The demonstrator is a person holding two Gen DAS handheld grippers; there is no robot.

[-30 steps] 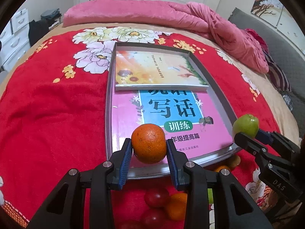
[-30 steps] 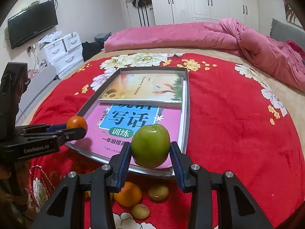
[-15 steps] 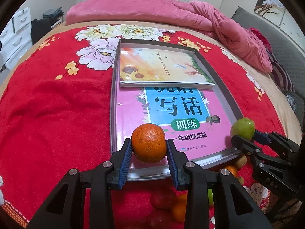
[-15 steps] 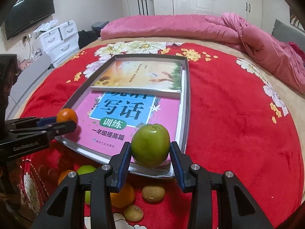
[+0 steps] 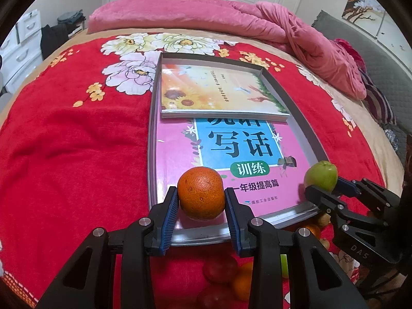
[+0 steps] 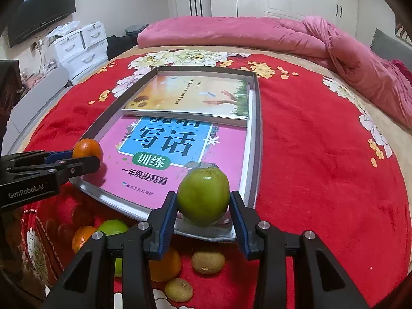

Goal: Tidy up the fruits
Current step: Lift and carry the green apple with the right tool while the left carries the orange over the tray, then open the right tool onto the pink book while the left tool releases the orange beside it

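My left gripper (image 5: pixel 201 207) is shut on an orange (image 5: pixel 200 197) and holds it over the near left corner of the grey tray (image 5: pixel 303 118). My right gripper (image 6: pixel 203 209) is shut on a green apple (image 6: pixel 203 195) over the tray's (image 6: pixel 253 141) near right corner. The orange (image 6: pixel 86 149) and left gripper (image 6: pixel 85 163) show in the right wrist view, the apple (image 5: pixel 320 176) and right gripper (image 5: pixel 322 190) in the left wrist view. Two books lie in the tray: a pink one (image 5: pixel 180 152) under a sunflower one (image 5: pixel 219 95).
Loose fruit lies on the red floral blanket (image 5: pixel 64 141) in front of the tray: oranges (image 6: pixel 82 237), a green fruit (image 6: pixel 112 228), kiwis (image 6: pixel 207 261) and red fruits (image 5: pixel 220 269). A pink quilt (image 5: pixel 296 25) lies at the far side. White drawers (image 6: pixel 82 49) stand at left.
Both grippers have moved forward and down toward the tray's near edge, each still holding its fruit.
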